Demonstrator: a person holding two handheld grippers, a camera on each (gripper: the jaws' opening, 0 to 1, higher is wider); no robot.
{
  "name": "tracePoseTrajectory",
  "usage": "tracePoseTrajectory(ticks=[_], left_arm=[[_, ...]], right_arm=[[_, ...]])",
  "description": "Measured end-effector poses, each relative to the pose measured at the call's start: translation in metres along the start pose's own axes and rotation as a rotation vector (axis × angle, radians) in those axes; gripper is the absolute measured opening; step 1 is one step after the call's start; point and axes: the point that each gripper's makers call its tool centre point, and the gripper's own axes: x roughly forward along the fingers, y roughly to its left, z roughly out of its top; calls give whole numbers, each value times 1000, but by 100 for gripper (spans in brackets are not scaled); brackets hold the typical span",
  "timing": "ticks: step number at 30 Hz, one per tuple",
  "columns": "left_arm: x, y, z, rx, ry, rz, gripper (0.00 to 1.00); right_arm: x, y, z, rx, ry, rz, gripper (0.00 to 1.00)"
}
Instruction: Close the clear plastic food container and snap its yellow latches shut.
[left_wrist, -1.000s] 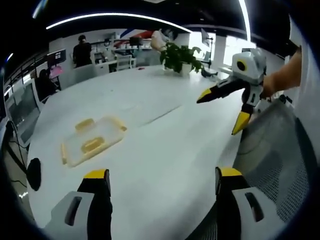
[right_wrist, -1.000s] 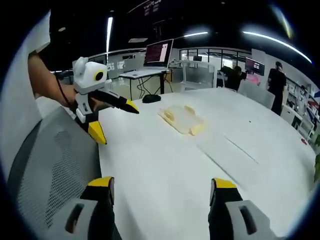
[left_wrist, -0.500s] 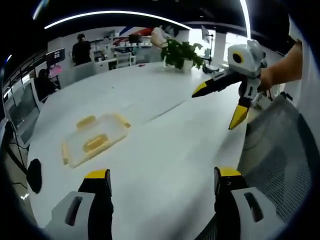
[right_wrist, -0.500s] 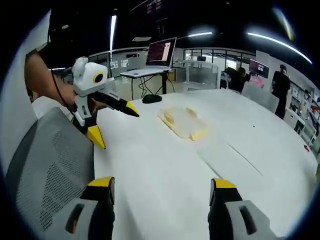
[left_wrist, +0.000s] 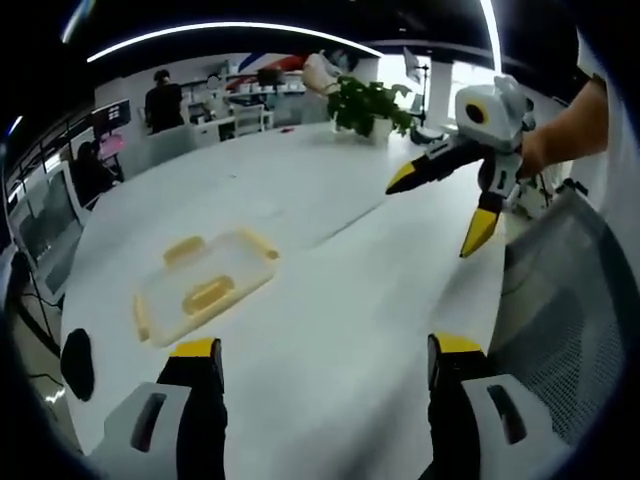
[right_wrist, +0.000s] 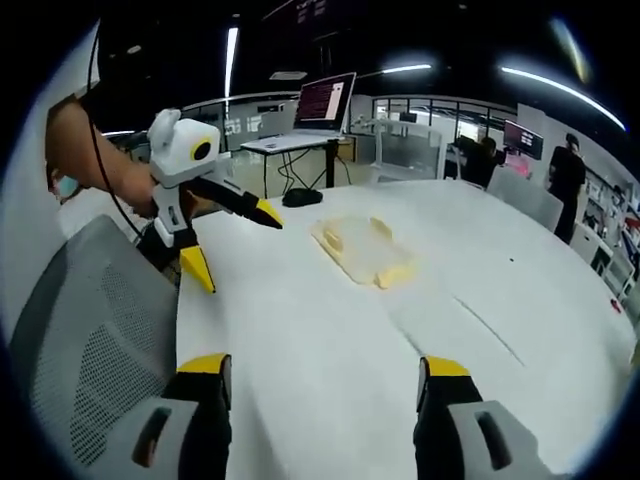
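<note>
A clear plastic food container (left_wrist: 205, 285) with yellow latches lies flat on the white table (left_wrist: 330, 290), left of centre in the left gripper view and beyond centre in the right gripper view (right_wrist: 363, 250). My left gripper (left_wrist: 320, 365) is open and empty, short of the container; it also appears in the right gripper view (right_wrist: 235, 240), jaws spread. My right gripper (right_wrist: 320, 380) is open and empty well short of the container; in the left gripper view it hangs at the upper right (left_wrist: 440, 210), held by a hand.
A grey mesh chair back (left_wrist: 570, 300) stands at the table's near edge (right_wrist: 90, 350). A potted plant (left_wrist: 365, 105) sits at the far end. A black object (right_wrist: 302, 197) lies beyond the container. Desks, monitors and people stand behind.
Both cameras have shifted slightly closer to the table; the container looks a little nearer and larger in each view. Both grippers have stayed open.
</note>
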Motion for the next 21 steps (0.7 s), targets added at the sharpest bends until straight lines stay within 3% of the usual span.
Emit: tracePoseTrajectory(ticks=[21], left_arm=[[-2,37,-15,84,83,-11,81]], right_arm=[[16,-16,8,-73,40,31,73]])
